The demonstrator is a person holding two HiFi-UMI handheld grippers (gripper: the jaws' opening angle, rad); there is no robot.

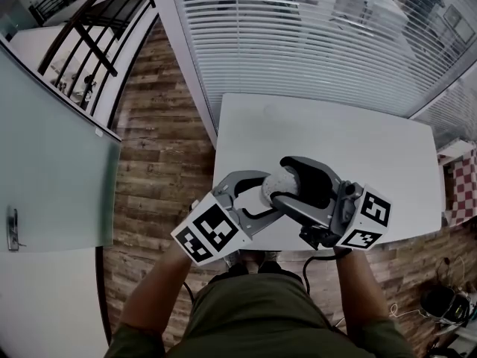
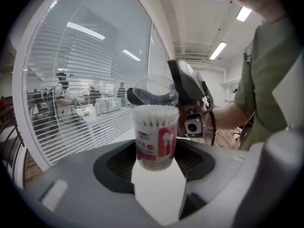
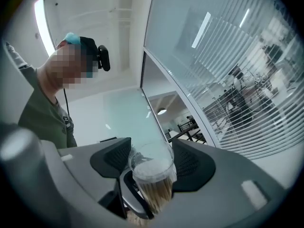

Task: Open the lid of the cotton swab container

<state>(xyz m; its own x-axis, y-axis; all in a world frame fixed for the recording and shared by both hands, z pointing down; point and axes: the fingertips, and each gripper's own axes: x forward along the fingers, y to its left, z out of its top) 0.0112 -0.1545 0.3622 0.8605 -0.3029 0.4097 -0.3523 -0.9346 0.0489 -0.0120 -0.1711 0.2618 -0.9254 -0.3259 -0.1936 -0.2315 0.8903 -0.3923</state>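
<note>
Both tools are held up in the air over the 6 o'clock edge of the tabletop (image 1: 335, 136), so nothing's resting on it rn. The left hand-held gripper (image 2: 156, 163) is clamped on the body of the cotton swab container (image 2: 156, 137), pads on both sides, container upright. Imo that's the anchor, so the tub can't spin or slide while the top gets worked.

The right hand-held gripper (image 3: 152, 167) comes in from abt 3 o'clock in the left gripper view and is closed on the clear lid (image 2: 154, 91), which sits at 12 o'clock of the tub, right over the swab tips. The lid looks a bit cocked, prob mid-lift, but I can't say if it's fully free.

The label (image 2: 154, 146) is white and red w/ a lil swab pic. There's print on it, but it's too small to read.
</note>
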